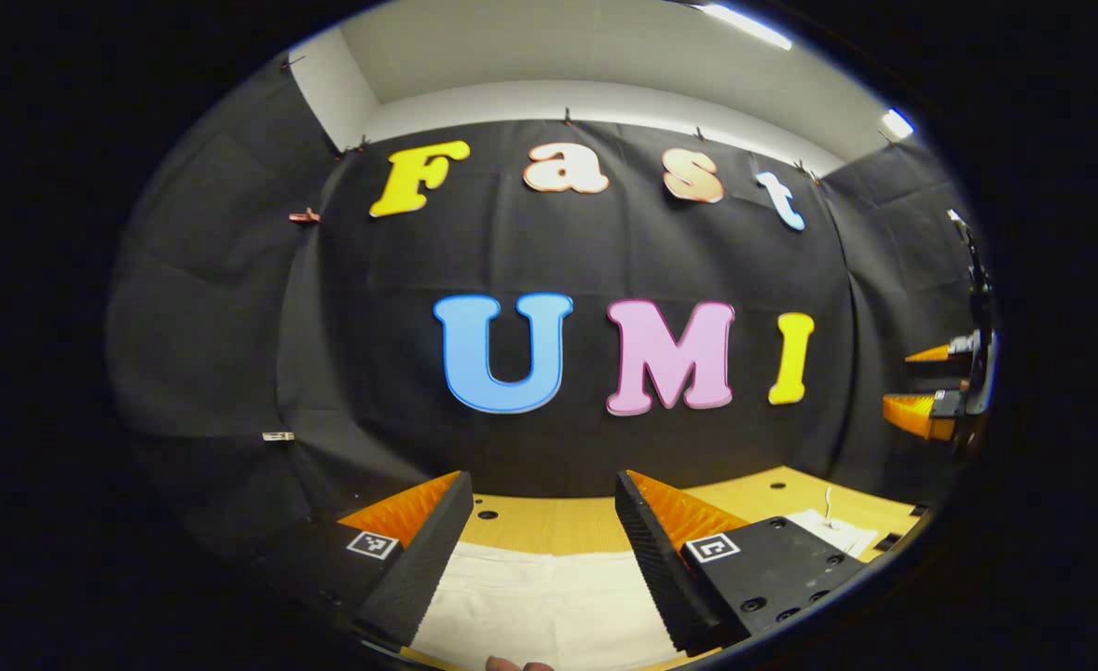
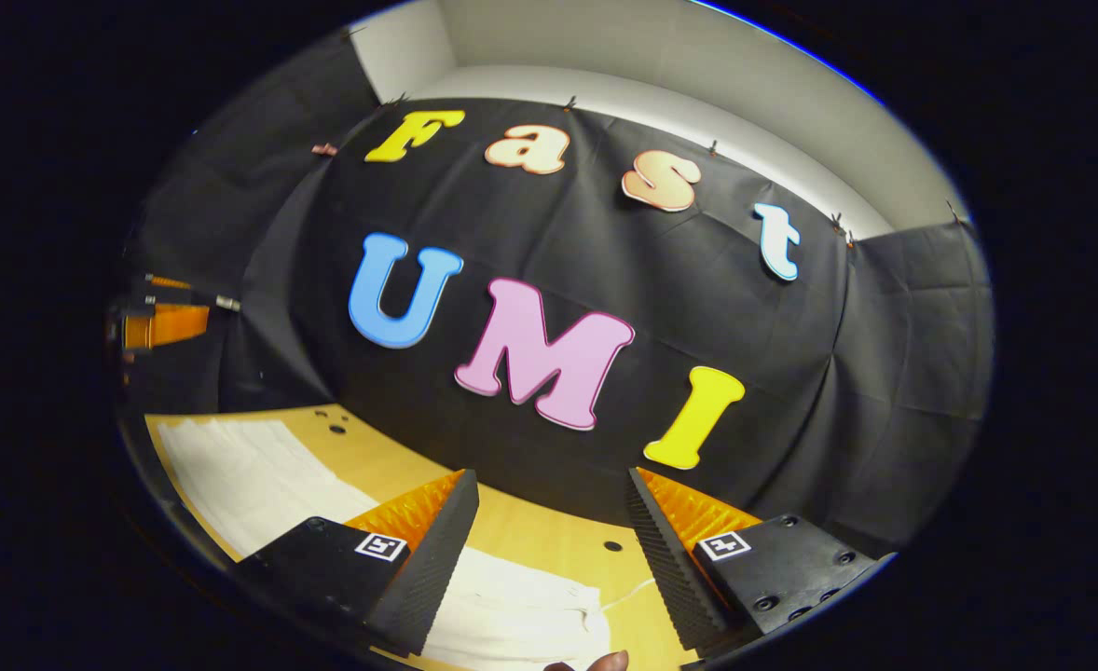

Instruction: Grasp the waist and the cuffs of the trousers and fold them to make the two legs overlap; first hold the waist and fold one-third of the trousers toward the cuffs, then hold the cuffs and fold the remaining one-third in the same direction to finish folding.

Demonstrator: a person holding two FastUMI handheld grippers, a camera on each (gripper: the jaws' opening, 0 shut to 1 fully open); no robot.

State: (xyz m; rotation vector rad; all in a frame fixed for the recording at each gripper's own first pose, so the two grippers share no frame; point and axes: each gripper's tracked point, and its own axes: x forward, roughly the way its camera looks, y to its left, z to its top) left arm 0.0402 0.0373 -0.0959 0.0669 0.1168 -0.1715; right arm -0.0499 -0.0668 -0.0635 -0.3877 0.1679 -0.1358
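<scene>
Fingertips peek in at the bottom of both views. White trousers lie flat on the wooden desk, reaching toward its far edge. Left tool hangs released above them, jaws spread, grasping nothing. Right tool is likewise released over the trousers' drawstring end. Square coded markers sit on the fingers; no writing is readable.

plain white trousers on a light yellowish wooden table
</scene>
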